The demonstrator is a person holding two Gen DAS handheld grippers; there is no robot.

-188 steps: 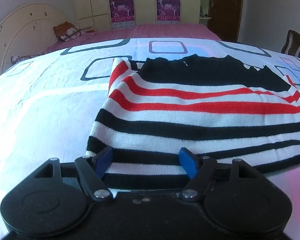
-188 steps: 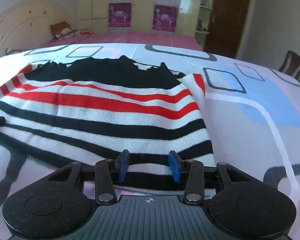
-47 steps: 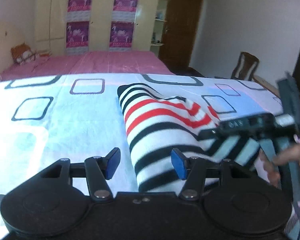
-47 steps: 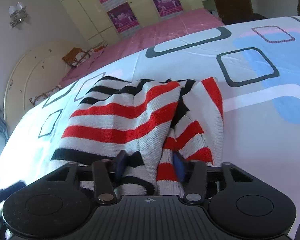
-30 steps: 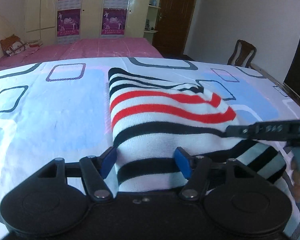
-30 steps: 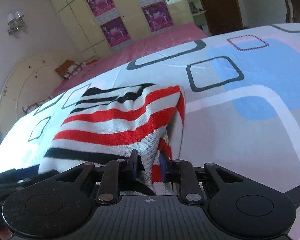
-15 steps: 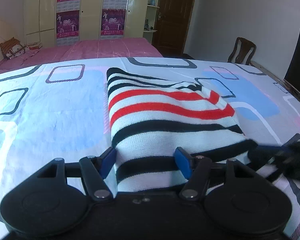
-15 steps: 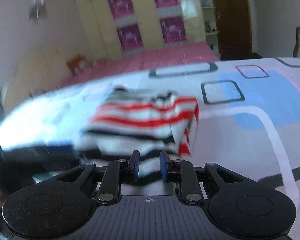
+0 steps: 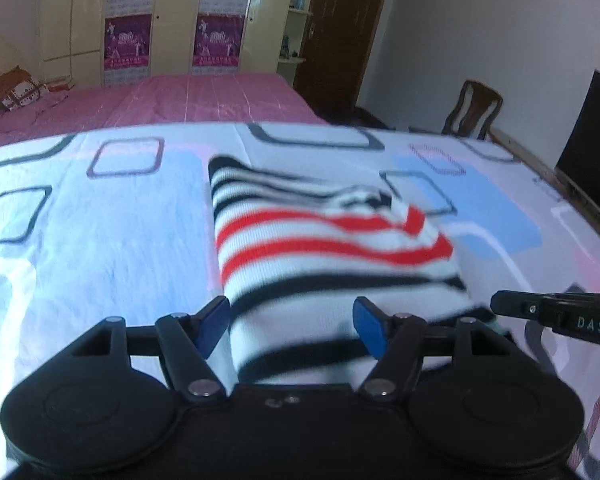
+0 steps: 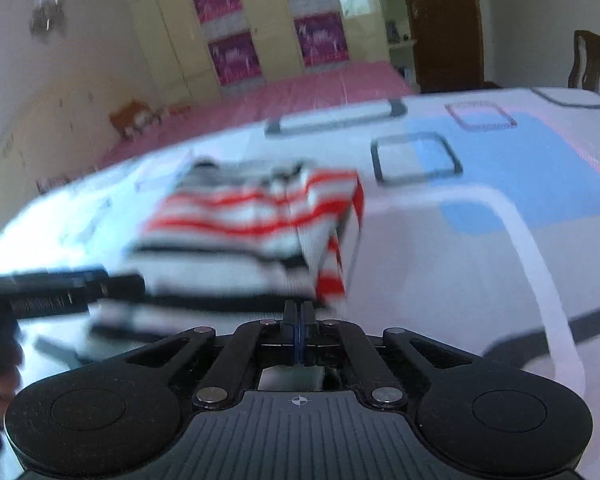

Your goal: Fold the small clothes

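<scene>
A folded sweater (image 9: 332,248) with black, white and red stripes lies on the patterned bedsheet (image 9: 100,240). My left gripper (image 9: 292,326) hovers over its near edge. Its blue jaws are opening, the knit shows between them, and the pads do not press on it. In the right wrist view, which is blurred, the sweater (image 10: 252,224) lies just ahead of my right gripper (image 10: 299,312). That gripper's jaws are shut together with nothing between them. The right gripper's black housing (image 9: 560,316) shows at the sweater's right side.
The sheet carries blue patches and dark square outlines (image 10: 416,156). Beyond it lies a pink bedspread (image 9: 180,100), then a wardrobe with purple posters (image 9: 128,40). A wooden chair (image 9: 476,108) and a dark screen (image 9: 592,132) stand at the right. A hand (image 10: 0,364) holds the left gripper.
My right gripper has let go of the sweater's folded edge, shut fully and drawn back from it. The left gripper has lifted slightly and its jaws stand a little wider.
</scene>
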